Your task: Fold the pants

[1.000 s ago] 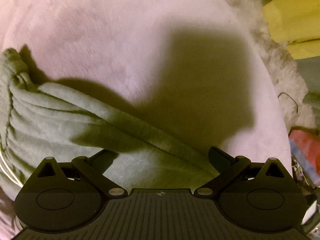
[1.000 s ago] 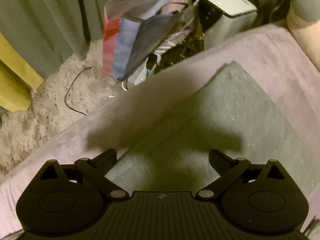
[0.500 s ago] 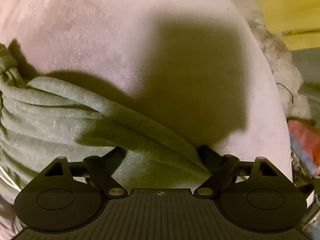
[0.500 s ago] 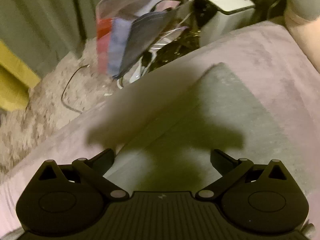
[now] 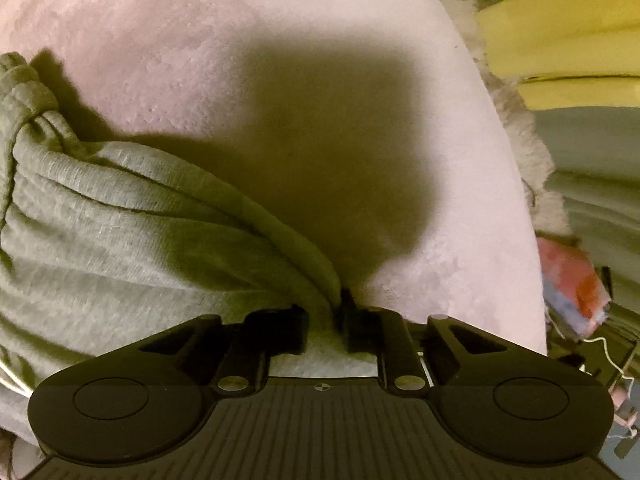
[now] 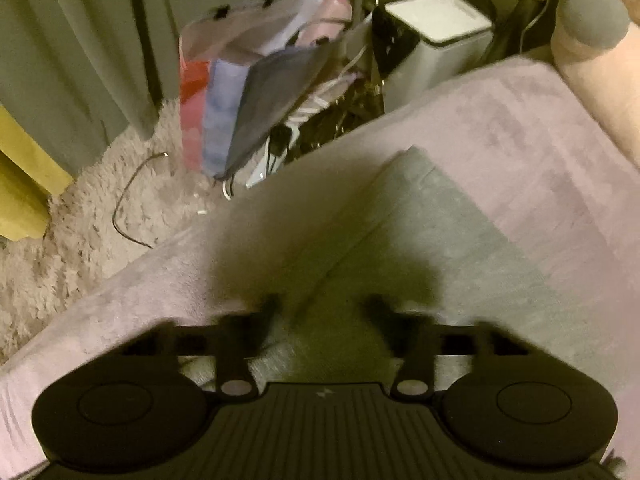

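Grey sweatpants [image 5: 120, 248] lie bunched in folds on a pink blanket [image 5: 240, 60] at the left of the left wrist view. My left gripper [image 5: 324, 320] points down at their right end, its jaws closing tight on a ridge of the fabric, which is pinched between the pads. In the right wrist view a flat grey pant leg [image 6: 440, 240] runs diagonally across the blanket [image 6: 520, 140]. My right gripper [image 6: 324, 312] hangs over its near end, blurred. Its jaws are closing with a gap still between them and fabric lying in that gap.
The blanket's edge drops to a shaggy beige rug [image 6: 80, 240] with a dark cable [image 6: 128, 200]. Beyond it stand a red, blue and grey bag [image 6: 240, 100], a white-topped box [image 6: 436, 40] and grey curtains [image 6: 80, 40]. Yellow fabric [image 5: 560, 40] shows at upper right.
The left gripper went from wide open to shut on the pants' fold, and the fabric gathered toward it. The right gripper's fingers came inward from wide open over the pant leg.
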